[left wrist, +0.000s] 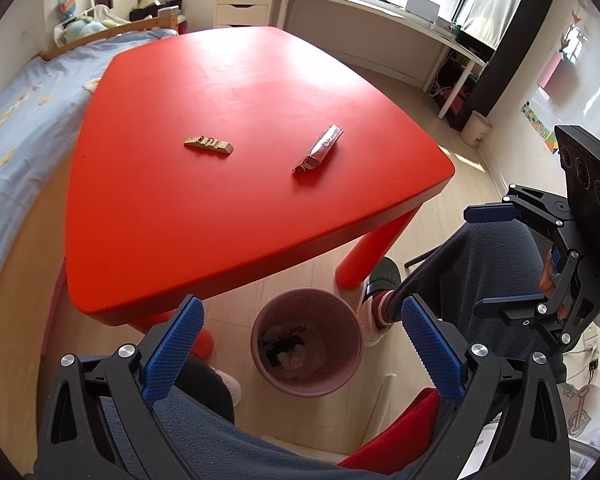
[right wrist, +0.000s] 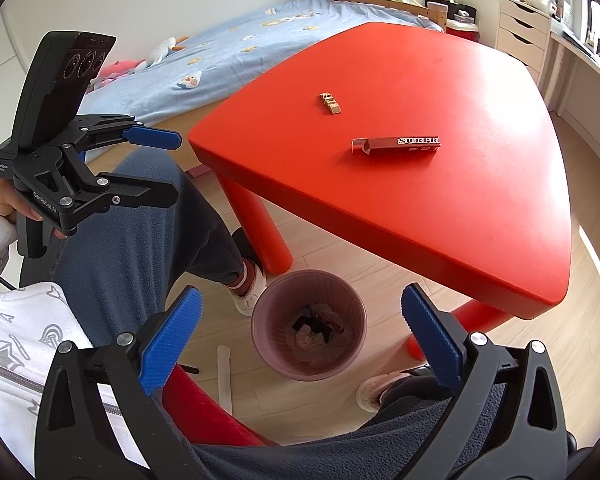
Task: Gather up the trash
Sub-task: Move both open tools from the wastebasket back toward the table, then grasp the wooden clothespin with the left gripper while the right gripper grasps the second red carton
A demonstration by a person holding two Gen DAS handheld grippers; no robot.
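Observation:
A red table (left wrist: 228, 216) (right wrist: 440, 208) carries a torn red wrapper box (left wrist: 320, 150) (right wrist: 398, 145) and a small tan wooden piece (left wrist: 209, 145) (right wrist: 330, 103). A pink trash bin (left wrist: 307, 342) (right wrist: 309, 325) stands on the floor below the table's near edge, with some trash inside. My left gripper (left wrist: 302, 346) (right wrist: 172, 168) is open and empty, held above the bin. My right gripper (right wrist: 300, 342) (left wrist: 488, 258) is open and empty, also above the bin, to the right of the left one.
A bed with blue sheets (left wrist: 24, 120) (right wrist: 228, 52) lies beyond the table. A white drawer unit (left wrist: 242, 0) and a long desk (left wrist: 380, 20) stand by the window. The person's legs (right wrist: 140, 232) and a red chair seat (right wrist: 204, 412) are below. A second bin (left wrist: 476, 128) stands by the wall.

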